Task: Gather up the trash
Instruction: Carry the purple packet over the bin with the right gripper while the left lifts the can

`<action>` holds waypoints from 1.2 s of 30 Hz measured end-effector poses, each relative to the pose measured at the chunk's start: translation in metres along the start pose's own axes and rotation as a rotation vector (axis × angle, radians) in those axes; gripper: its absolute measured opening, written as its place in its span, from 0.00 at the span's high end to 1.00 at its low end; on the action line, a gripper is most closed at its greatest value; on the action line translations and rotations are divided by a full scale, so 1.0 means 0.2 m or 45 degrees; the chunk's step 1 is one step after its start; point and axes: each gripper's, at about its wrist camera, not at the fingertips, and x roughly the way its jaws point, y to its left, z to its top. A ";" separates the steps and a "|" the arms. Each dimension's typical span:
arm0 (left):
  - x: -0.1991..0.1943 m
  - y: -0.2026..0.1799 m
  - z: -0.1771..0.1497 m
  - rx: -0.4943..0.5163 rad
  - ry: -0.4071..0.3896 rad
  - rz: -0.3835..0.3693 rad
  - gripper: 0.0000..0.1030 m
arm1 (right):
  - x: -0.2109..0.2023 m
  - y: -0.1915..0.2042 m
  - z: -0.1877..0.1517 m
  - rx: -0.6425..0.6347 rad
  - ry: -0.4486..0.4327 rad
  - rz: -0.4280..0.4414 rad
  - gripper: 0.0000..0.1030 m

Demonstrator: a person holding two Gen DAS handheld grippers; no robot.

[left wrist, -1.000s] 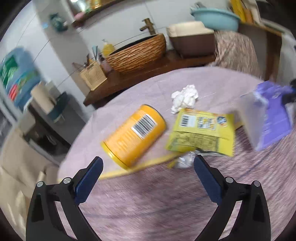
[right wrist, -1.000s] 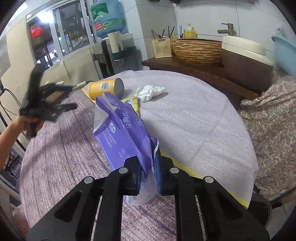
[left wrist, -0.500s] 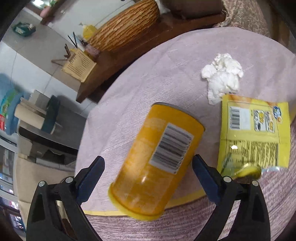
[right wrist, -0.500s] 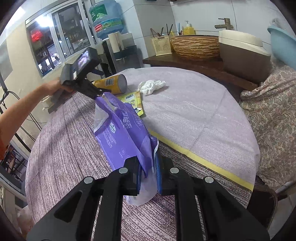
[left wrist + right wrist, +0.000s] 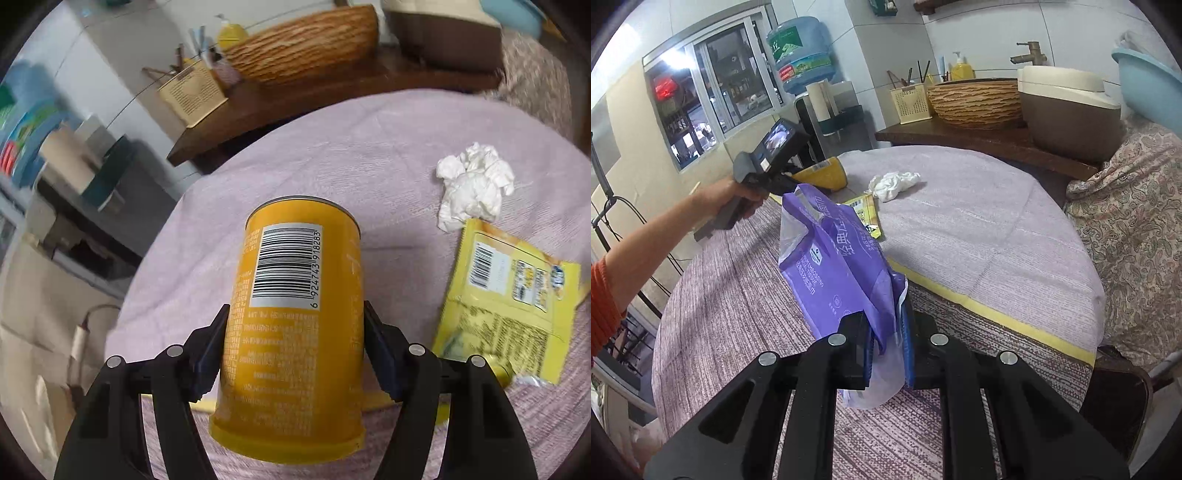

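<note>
Left gripper (image 5: 295, 347) fingers have just been closing, now clamped on can (image 5: 295, 325); right gripper (image 5: 886, 354) pinches bag (image 5: 842, 266). Next: lift can into bag.

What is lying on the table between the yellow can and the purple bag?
The yellow snack packet lies between the can and the purple bag, seen in the right wrist view.

In the right wrist view the yellow can (image 5: 822, 177) is mostly hidden behind the left gripper (image 5: 783, 173), and the snack packet (image 5: 866, 214) is partly covered by the purple bag (image 5: 834, 266).
</note>
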 end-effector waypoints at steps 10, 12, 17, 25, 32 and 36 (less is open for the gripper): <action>-0.47 -0.04 -0.48 -0.271 -0.234 -0.043 0.35 | -0.12 0.10 -0.06 -0.005 -0.069 0.068 0.87; -0.58 -0.10 -0.57 -0.286 -0.277 -0.071 0.35 | -0.15 0.12 -0.08 -0.009 -0.083 0.071 0.87; -0.84 -0.29 -0.76 -0.339 -0.402 -0.130 0.35 | -0.21 0.16 -0.14 -0.001 -0.107 0.090 0.87; -1.08 -0.65 -0.88 -0.348 -0.550 -0.226 0.35 | -0.37 0.13 -0.27 0.065 -0.164 0.059 0.87; -1.13 -0.95 -0.79 -0.361 -0.644 -0.376 0.35 | -0.56 -0.03 -0.41 0.198 -0.215 -0.055 0.87; -1.15 -1.07 -0.71 -0.384 -0.685 -0.509 0.35 | -0.69 -0.14 -0.50 0.258 -0.256 -0.179 0.87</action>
